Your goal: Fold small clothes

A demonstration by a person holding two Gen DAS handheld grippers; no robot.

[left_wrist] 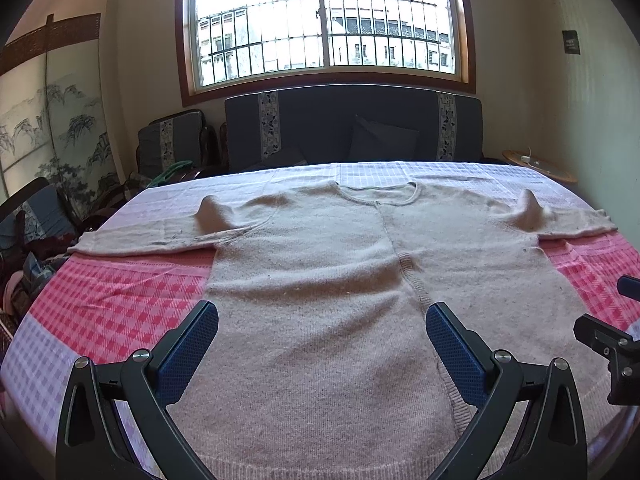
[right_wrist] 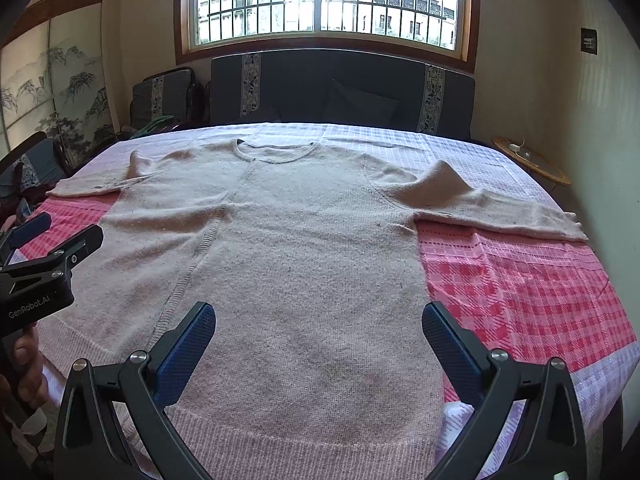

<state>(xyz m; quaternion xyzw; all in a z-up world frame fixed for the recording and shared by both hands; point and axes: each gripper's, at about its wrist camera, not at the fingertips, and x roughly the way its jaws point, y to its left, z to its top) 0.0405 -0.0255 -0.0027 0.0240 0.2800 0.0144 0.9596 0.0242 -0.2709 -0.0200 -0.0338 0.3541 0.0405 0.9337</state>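
A pale pink knit sweater lies flat and spread out on the checked tablecloth, neck away from me, both sleeves stretched out sideways. It also shows in the right wrist view. My left gripper is open and empty, hovering over the sweater's lower body near the hem. My right gripper is open and empty, over the lower right part of the sweater. The left gripper's body shows at the left edge of the right wrist view. The right gripper shows at the right edge of the left wrist view.
The table is covered by a pink, red and lilac checked cloth. A dark sofa stands behind it under a barred window. A small round side table is at the back right. Clothes are piled on chairs at the left.
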